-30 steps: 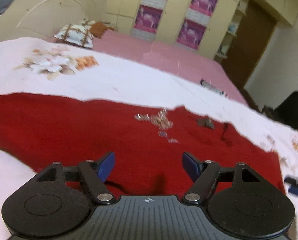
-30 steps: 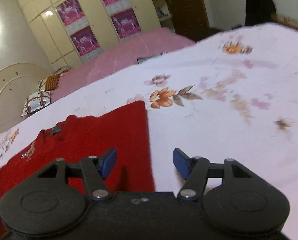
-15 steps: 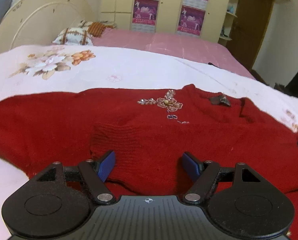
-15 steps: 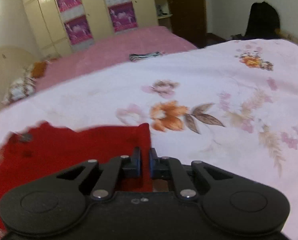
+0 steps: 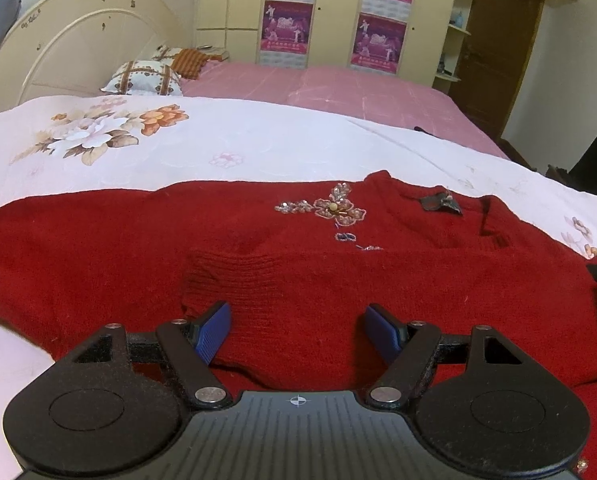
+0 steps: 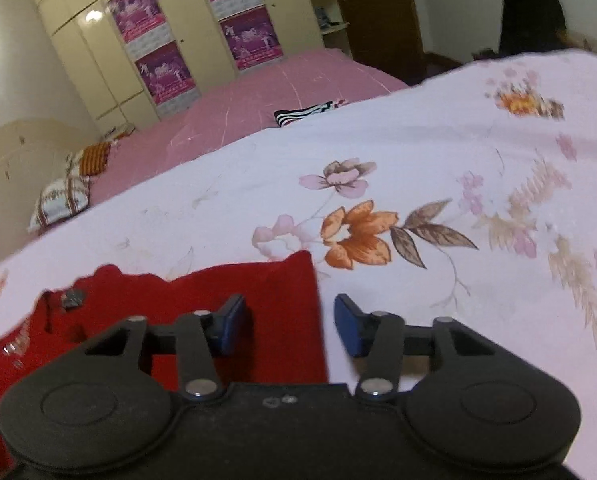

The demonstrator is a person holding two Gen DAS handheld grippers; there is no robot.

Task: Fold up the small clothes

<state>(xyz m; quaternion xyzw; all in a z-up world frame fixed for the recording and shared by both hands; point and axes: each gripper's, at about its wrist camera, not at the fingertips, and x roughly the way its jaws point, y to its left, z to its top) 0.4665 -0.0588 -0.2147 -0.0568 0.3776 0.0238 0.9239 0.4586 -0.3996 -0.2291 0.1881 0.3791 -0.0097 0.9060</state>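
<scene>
A small red knit sweater (image 5: 98, 256) with a beaded flower on the chest lies flat on the white floral bedspread (image 5: 226, 140). One sleeve is folded across its front, its ribbed cuff (image 5: 234, 276) just ahead of my left gripper (image 5: 298, 330), which is open and empty over it. In the right wrist view the sweater (image 6: 226, 300) shows its right edge. My right gripper (image 6: 288, 330) is open and straddles that edge, holding nothing.
A pink bed (image 5: 338, 84) with pillows (image 5: 142, 78) and a cream headboard (image 5: 78, 40) lies beyond. Wardrobes with purple posters (image 5: 290, 28) and a brown door (image 5: 498, 40) stand at the back. A striped cloth (image 6: 306, 114) lies on the pink bed.
My right gripper, shut on the sweater's edge half a second ago, has opened and let it go. My left gripper stayed open and has hardly moved since then.
</scene>
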